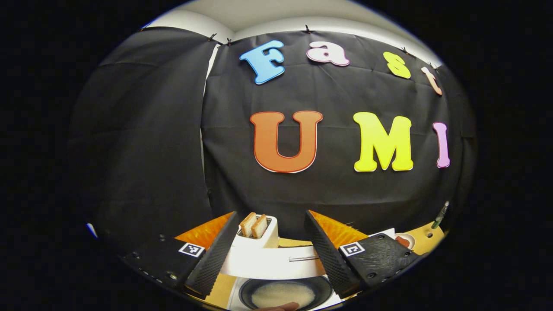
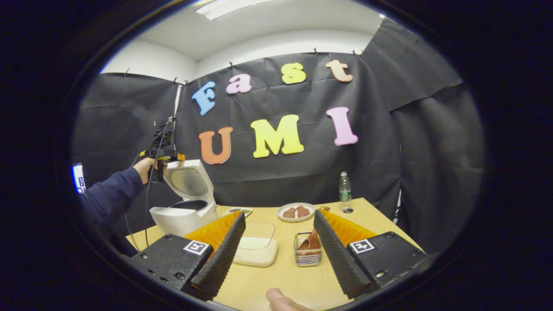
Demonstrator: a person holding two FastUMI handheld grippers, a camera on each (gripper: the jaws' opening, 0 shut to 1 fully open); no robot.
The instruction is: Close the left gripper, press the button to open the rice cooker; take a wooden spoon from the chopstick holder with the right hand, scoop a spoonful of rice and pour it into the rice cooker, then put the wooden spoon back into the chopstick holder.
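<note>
At far left in the right gripper view, a sleeved hand [image 2: 144, 165] holds the left tongs [image 2: 160, 163] beside the raised lid of the open rice cooker [image 2: 183, 203] on the table [image 2: 285, 268]; whether those tongs are open cannot be told there, though the left gripper view shows them [image 1: 270, 250] spread wide and empty above the cooker's pot [image 1: 283, 291]. Farther right, the right tongs [image 2: 278, 255] gape empty before a white tray [image 2: 257, 250] and the chopstick holder [image 2: 308, 255] with its wooden spoon [image 2: 312, 242].
</note>
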